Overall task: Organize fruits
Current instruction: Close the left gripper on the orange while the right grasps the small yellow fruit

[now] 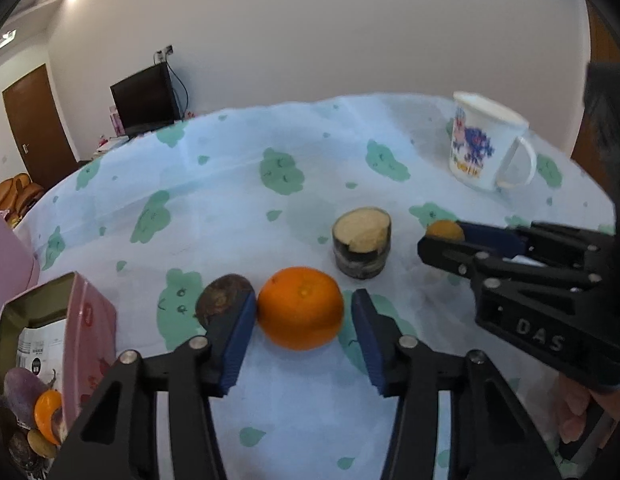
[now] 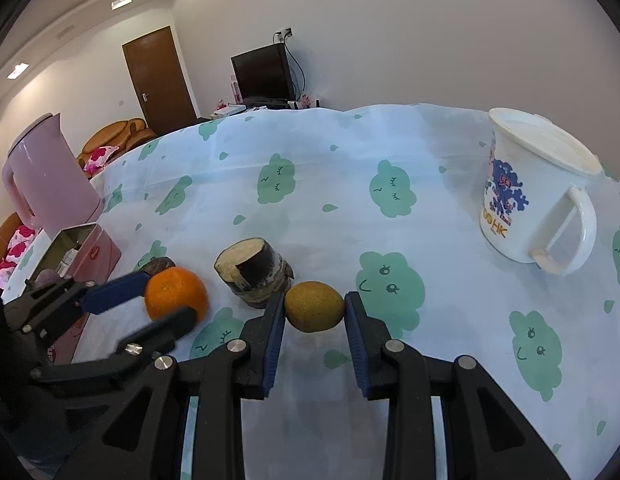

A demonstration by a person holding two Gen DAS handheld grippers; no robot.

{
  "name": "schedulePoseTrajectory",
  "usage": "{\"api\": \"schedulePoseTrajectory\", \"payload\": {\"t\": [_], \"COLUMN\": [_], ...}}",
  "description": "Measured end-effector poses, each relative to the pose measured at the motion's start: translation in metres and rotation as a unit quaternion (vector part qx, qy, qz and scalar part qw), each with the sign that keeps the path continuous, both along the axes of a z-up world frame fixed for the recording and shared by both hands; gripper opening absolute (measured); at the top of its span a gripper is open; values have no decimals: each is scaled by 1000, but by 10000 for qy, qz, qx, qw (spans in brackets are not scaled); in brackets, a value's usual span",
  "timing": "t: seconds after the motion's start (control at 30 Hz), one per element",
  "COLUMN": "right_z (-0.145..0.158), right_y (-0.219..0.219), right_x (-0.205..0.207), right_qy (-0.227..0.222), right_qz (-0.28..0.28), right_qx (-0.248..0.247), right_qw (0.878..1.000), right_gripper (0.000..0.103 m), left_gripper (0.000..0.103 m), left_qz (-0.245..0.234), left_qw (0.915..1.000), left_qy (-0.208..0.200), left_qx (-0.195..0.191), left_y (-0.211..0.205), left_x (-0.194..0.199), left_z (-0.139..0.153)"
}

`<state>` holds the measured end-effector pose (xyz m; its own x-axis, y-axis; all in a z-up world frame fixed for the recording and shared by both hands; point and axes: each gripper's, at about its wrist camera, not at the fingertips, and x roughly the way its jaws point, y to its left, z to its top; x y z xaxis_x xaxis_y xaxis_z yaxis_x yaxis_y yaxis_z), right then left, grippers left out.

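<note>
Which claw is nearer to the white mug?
Right. The right claw, shut on a small brownish fruit, is nearer the white mug; the left claw brackets the orange, farther away.

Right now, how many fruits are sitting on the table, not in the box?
3: an orange between the left gripper fingers, a dark fruit beside it, a brownish-yellow fruit in the right gripper.

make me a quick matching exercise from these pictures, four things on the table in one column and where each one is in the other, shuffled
Things:
1. orange
2. yellow-green fruit
3. white mug
4. pink tin

Places:
A. far right of the table
B. between the left gripper's pads
C. left edge, fruit already inside
D. between the right gripper's pads

Pairs: 1-B, 2-D, 3-A, 4-C
</note>
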<state>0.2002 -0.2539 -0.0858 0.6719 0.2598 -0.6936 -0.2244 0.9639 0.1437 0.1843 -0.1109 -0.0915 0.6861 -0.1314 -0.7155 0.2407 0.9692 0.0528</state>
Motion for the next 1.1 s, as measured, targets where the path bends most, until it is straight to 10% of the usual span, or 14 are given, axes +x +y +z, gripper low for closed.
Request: {"api": "schedulePoseTrajectory", "payload": {"t": [1.1], "right_z": [23], "right_y": [-1], "right_x": [-31], "right_qy": [-973], "right_qz": [3], "right_qx": [-1], "right_qw": [9953], "right_gripper": [32], "left_gripper": [47], "left_qz": [86], "left_qw": [9962], "left_qy": [-805], "left_qx": [-323], "left_y": [12], "left_x": [-24], "left_z": [21]}}
